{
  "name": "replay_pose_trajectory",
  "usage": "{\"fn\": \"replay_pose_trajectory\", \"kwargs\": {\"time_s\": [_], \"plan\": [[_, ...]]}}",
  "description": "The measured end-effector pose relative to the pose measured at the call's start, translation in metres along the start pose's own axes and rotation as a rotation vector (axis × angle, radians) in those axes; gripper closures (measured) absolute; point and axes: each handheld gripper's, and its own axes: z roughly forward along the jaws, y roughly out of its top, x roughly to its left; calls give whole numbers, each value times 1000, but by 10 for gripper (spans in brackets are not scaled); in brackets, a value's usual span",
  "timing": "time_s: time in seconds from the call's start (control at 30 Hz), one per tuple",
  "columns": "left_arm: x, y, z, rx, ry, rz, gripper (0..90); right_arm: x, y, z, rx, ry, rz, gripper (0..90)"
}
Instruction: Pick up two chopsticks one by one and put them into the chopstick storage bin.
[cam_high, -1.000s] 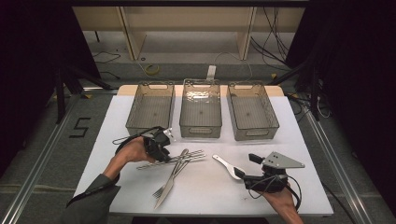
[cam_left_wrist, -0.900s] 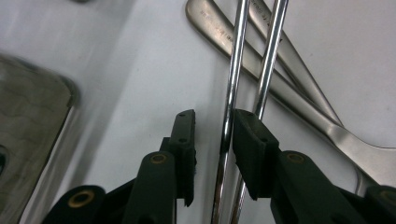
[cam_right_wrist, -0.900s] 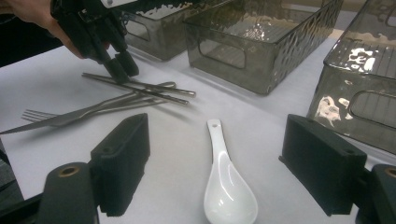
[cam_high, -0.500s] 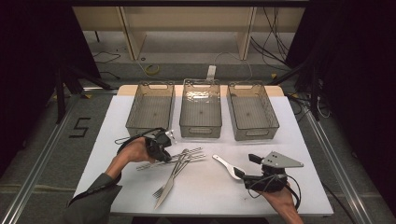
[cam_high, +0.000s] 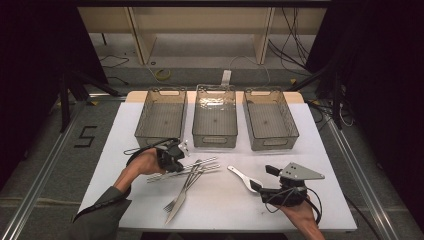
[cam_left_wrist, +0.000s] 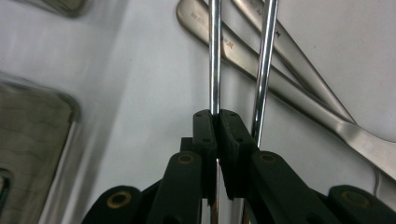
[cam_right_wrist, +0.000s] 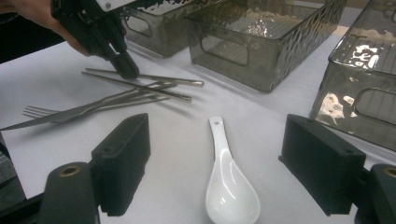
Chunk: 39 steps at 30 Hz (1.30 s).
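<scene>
Two metal chopsticks (cam_left_wrist: 264, 70) run up the middle of the left gripper view, and the left one of them (cam_left_wrist: 214, 56) is pinched between the pads of the left gripper (cam_left_wrist: 217, 122), whose jaws have just been closing and are now clenched on it. In the high view the same chopsticks (cam_high: 187, 169) are seen lying nearly level across the lower middle of the frame, with the left gripper (cam_high: 176, 161) set on their left part. A fork (cam_high: 181, 193) and a knife (cam_high: 176, 206) are laid slantwise under the chopsticks, their handles crossing beneath them and their tips pointing to the lower left. A white ceramic spoon (cam_right_wrist: 229, 186) is seen at the lower middle of the right gripper view, flat on the table, between the pads of the right gripper (cam_right_wrist: 229, 170), which are spread wide and touch nothing. In the high view that spoon (cam_high: 244, 177) lies right of the cutlery, just left of the right gripper (cam_high: 261, 186). Three clear plastic bins (cam_high: 215, 122) are ranged side by side across the upper part of the white table (cam_high: 115, 150), well apart from the cutlery.
</scene>
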Motion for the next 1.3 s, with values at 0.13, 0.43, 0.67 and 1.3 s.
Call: {"fn": "replay_pose_trajectory", "kwargs": {"time_s": [0.13,0.43,0.67,1.3], "plan": [[0,0,-7,-28,18,6,852,0,0,-1,1,-6,-3,246],[-2,4,-27,-93,52,-5,852,-2,0,-2,-7,-7,8,244],[4,3,-45,-194,34,-139,852,-2,0,-3,-11,-6,11,241],[47,-1,-89,-331,125,-353,852,-4,-1,-1,-12,-10,21,239]]}}
